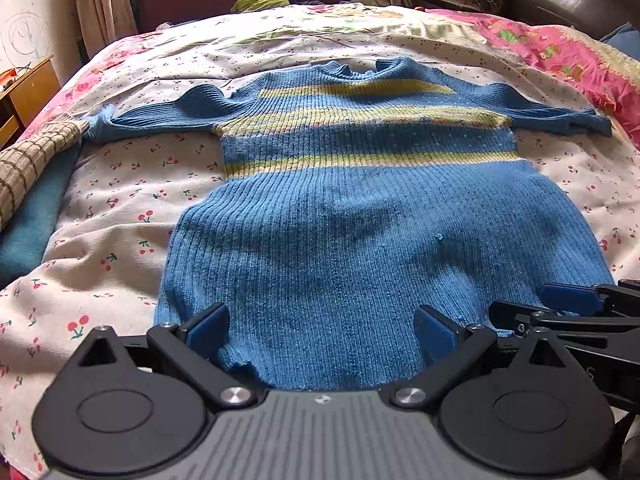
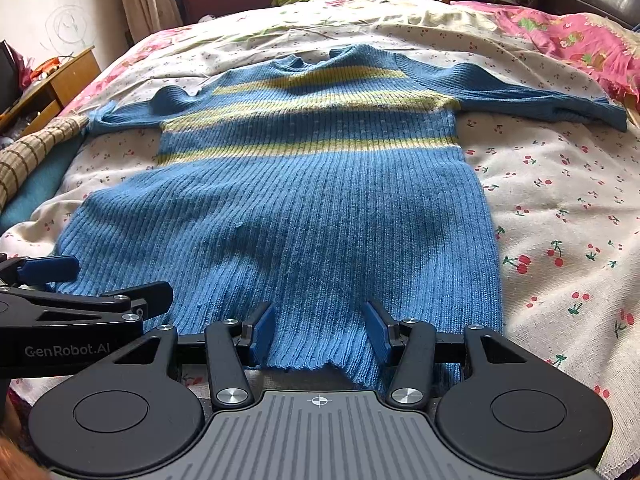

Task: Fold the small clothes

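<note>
From the left wrist, one blue ribbed sweater (image 1: 352, 208) with three yellow-green stripes lies flat on the cherry-print sheet (image 1: 132, 200), both sleeves spread; the left gripper (image 1: 320, 336) stands released, its two blue pads astride the sweater's hem, gripping nothing; the right gripper (image 1: 568, 304) sits at the hem's right corner. From the right wrist, the same single sweater (image 2: 304, 200) fills the middle; the right gripper (image 2: 320, 330) is likewise unclenched over the hem; one checked cloth (image 2: 28, 156) lies beyond the sweater's left sleeve.
</note>
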Demonstrator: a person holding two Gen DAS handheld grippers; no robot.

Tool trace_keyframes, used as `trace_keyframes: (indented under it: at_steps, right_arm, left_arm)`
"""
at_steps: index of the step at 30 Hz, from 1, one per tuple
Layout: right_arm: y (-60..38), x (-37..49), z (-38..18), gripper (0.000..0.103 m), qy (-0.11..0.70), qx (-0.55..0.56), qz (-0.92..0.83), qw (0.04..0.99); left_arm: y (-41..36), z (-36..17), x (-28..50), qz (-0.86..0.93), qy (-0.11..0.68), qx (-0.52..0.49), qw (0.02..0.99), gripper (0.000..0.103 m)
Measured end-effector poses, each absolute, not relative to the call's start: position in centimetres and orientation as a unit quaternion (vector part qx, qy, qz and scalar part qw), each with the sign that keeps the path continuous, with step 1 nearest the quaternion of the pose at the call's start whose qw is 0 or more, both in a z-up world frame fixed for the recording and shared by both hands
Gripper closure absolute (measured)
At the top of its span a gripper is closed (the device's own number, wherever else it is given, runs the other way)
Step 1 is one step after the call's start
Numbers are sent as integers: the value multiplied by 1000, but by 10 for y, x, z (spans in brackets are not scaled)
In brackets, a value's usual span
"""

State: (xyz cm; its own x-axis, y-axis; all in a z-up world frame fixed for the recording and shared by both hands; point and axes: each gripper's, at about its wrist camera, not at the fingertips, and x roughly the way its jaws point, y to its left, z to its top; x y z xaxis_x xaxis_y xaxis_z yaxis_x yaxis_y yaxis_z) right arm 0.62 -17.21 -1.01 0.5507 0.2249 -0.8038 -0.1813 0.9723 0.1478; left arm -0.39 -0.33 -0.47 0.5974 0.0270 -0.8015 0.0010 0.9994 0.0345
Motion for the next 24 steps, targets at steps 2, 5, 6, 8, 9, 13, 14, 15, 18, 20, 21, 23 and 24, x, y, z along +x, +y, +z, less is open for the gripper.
trace_keyframes:
  at_steps: [2, 5, 6, 8, 9, 13, 14, 15, 18, 20, 21, 23, 24]
  right_arm:
    - [-172, 6, -10, 53, 460, 24, 115, 880]
    - [-171, 6, -10, 53, 460, 24, 115, 880]
    - [-172, 6, -10, 53, 460, 24, 115, 880]
    - [-173, 6, -10, 53, 460, 24, 115, 880]
    - [-172, 6, -10, 53, 460, 24, 115, 880]
    - [-175, 6, -10, 53, 460, 23, 114, 880]
    - [-176, 6, -10, 53, 460, 23, 114, 880]
    - [-174, 5, -10, 53, 460, 23, 114, 880]
    - [-175, 6, -10, 53, 460, 22, 114, 880]
    - [-177, 6, -10, 53, 460, 22, 113, 881]
    - [-175, 6, -10, 53, 460, 22, 113, 881]
    - [-174, 6, -10, 53, 460, 22, 113, 881]
    - [-174, 5, -10, 53, 459, 22, 113, 881]
  left_arm:
    - [-4, -4, -4, 8, 449, 16, 893, 0]
    - [-4, -4, -4, 8, 449, 17, 893, 0]
    - [-4, -5, -4, 9, 449, 17, 893, 0]
    - [-5, -5, -4, 9, 450, 18, 893, 0]
    - [-4, -5, -4, 9, 450, 18, 893, 0]
    - [-5, -5, -4, 9, 450, 18, 893, 0]
    - [-5, -5, -4, 9, 450, 18, 893, 0]
    - [-5, -5, -4, 9, 450, 18, 893, 0]
    - [-5, -5, -4, 9, 450, 18, 893, 0]
    - [-5, -5, -4, 9, 450, 18, 893, 0]
    - [-4, -5, -4, 9, 450, 18, 893, 0]
    - [-4, -5, -5, 9, 450, 18, 893, 0]
    - [-4, -5, -4, 9, 450, 18, 893, 0]
